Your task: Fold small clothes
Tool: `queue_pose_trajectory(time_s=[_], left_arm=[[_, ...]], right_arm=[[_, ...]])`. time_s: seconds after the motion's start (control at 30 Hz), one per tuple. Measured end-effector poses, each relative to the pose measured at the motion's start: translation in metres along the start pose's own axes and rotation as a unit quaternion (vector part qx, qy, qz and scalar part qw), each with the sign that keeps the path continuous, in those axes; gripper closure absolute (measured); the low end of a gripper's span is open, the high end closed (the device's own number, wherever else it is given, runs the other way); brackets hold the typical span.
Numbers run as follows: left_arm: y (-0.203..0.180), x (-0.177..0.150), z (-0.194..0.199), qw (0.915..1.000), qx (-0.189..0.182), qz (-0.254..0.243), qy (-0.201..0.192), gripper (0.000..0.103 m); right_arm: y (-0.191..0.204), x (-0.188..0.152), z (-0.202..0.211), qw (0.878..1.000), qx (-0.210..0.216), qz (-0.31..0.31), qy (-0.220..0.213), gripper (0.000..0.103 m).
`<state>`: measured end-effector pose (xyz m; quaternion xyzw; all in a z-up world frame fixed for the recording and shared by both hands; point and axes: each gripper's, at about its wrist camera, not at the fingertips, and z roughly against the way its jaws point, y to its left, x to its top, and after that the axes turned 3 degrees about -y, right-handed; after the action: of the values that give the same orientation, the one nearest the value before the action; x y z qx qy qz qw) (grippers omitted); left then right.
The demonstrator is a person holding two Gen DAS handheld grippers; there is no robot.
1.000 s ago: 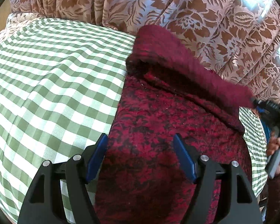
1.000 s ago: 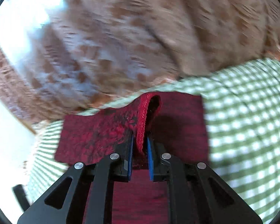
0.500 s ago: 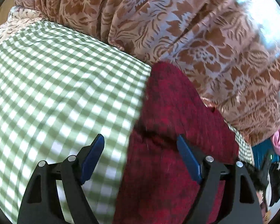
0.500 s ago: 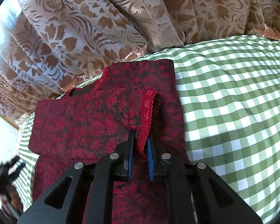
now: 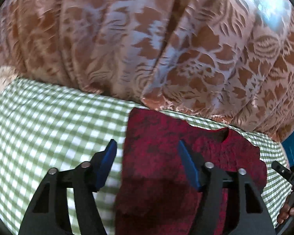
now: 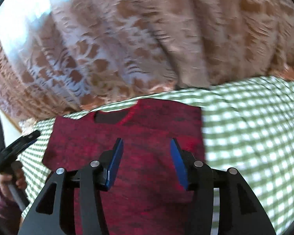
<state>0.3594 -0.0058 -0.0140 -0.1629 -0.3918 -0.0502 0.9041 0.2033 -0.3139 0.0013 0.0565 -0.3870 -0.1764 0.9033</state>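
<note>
a dark red patterned knit top [image 6: 139, 137] lies flat near the far edge of the green-and-white checked surface [image 6: 254, 137]; left tongs [image 5: 147, 156] closing, right tongs [image 6: 146, 152] opening, both empty above it.

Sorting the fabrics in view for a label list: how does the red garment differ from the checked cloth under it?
The red garment is dark red with black mottling; the checked cloth is green-and-white gingham. The garment has a neckline and straight side edges; the cloth spreads well beyond it on both sides. The garment lies on top; the cloth lies underneath. Both lie fairly flat.
</note>
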Motion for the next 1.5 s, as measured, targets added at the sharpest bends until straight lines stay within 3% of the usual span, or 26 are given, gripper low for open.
queue_pose_trajectory(time_s=[0.1,0.23,0.3,0.37,0.53,0.63,0.7,0.87,0.93,1.0,1.03,1.27,1.5], left_arm=[[-0.011,0.004,-0.02,0.9998,-0.002,-0.011,0.014,0.048],[-0.011,-0.013,-0.048,0.9983,0.009,-0.019,0.055,0.057],[-0.007,-0.028,-0.059,0.9971,0.016,-0.016,0.073,0.057],[-0.007,-0.041,-0.06,0.998,0.023,-0.024,0.054,0.056],[-0.015,-0.038,-0.063,0.9968,0.054,-0.03,0.05,0.056],[-0.017,-0.034,-0.047,0.9966,0.069,-0.017,0.042,0.057],[-0.023,-0.034,-0.033,0.9956,0.085,-0.022,0.031,0.048],[-0.038,-0.041,0.022,0.9949,0.093,-0.036,-0.015,0.041],[-0.041,-0.046,0.038,0.9956,0.084,-0.036,-0.02,0.039],[-0.043,-0.051,0.052,0.9954,0.084,-0.038,-0.024,0.038],[-0.045,-0.055,0.06,0.9952,0.085,-0.04,-0.027,0.038],[-0.04,-0.08,0.095,0.9965,0.076,-0.026,-0.024,0.034],[-0.028,-0.109,0.113,0.9965,0.081,-0.016,-0.011,0.033]], right_arm=[[0.008,-0.004,-0.033,0.999,-0.009,0.018,0.03,0.054],[-0.002,-0.028,-0.064,0.995,-0.069,0.036,0.058,0.054],[-0.013,-0.043,-0.065,0.998,-0.047,0.037,0.034,0.054],[-0.017,-0.049,-0.064,0.998,-0.039,0.037,0.021,0.054],[-0.013,-0.05,-0.071,0.997,-0.05,0.049,0.018,0.054],[-0.015,-0.049,-0.07,0.998,-0.045,0.045,0.015,0.054],[-0.014,-0.049,-0.07,0.998,-0.046,0.046,0.015,0.054],[-0.012,-0.049,-0.066,0.997,-0.05,0.051,0.011,0.052],[-0.009,-0.047,-0.062,0.997,-0.044,0.055,0.01,0.044],[-0.002,-0.047,-0.055,0.997,-0.041,0.061,0.015,0.016],[0.0,-0.048,-0.052,0.997,-0.045,0.063,0.015,0.013],[0.007,-0.063,-0.014,0.997,-0.037,0.064,0.015,0.01],[-0.002,-0.09,0.021,0.997,-0.034,0.05,0.049,0.01]])
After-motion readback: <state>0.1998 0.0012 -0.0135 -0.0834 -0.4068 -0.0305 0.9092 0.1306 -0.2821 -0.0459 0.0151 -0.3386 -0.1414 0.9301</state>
